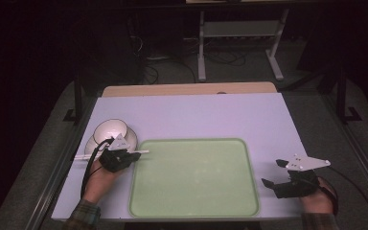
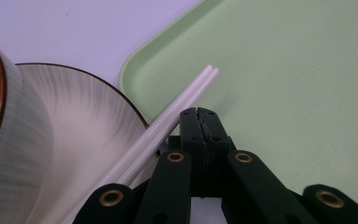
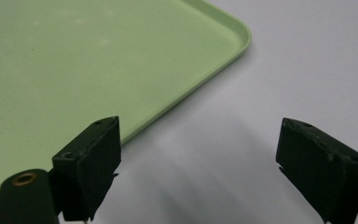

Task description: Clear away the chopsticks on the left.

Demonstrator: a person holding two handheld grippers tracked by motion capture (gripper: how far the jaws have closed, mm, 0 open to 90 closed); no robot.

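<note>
From above, we see our left gripper (image 1: 133, 155) at the left edge of the green tray (image 1: 194, 211), jaws pressed together. White chopsticks (image 1: 84, 156) lie crosswise under it, one end poking out toward the tray, the other out to the left. Just behind sits a bowl (image 1: 111, 128) on a saucer (image 1: 130, 139); we cannot make out anything inside the bowl. Our right gripper (image 1: 274, 172) rests on the white table (image 1: 191, 115) just right of the tray, jaws spread and holding nothing. The tray is bare.

In the left gripper view, our jaws are closed tight against each other, with the chopsticks (image 2: 177, 109) running beside them on the left, touching their side rather than between the tips. The chopstick tips reach over the tray's (image 2: 298, 70) corner. The saucer (image 2: 88, 121) and bowl (image 2: 9, 140) stand at left.

In the right gripper view, our jaws stand wide apart over the table (image 3: 214, 154), the left one by the tray's (image 3: 74, 60) edge. We read no writing anywhere.
</note>
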